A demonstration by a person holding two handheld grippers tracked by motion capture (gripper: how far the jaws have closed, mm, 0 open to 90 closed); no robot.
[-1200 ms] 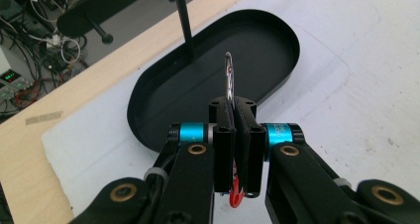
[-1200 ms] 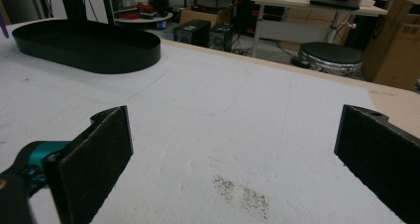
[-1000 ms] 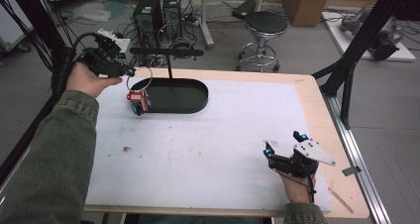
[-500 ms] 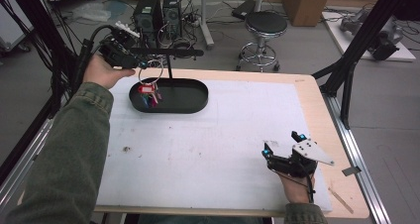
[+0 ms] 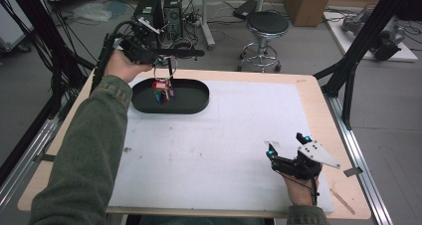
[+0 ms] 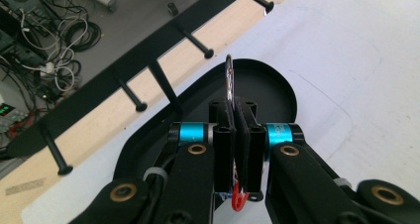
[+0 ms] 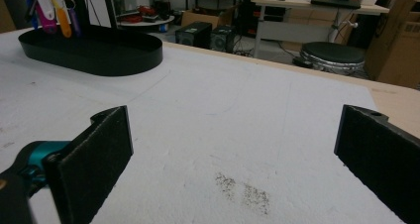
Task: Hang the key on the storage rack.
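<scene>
left gripper [image 5: 160,61] is pinching the key ring [image 6: 229,80] edge-on between its pressed-together pads, and i'm holding the bunch of coloured key tags [image 5: 161,91] dangling over the left end of the black oval tray [image 5: 196,105], just beside the hook rack [image 6: 148,60] standing from it at the far edge of the tabletop [image 5: 318,93]. right gripper [image 5: 287,153] is resting spread wide and holding nothing near the front right corner. i'm judging the risk like this: the ring is thin, so it may be twisting in the pads, and the swinging tags could be pulling it off a peg [image 6: 195,40] or snagging on the rack's post.
</scene>
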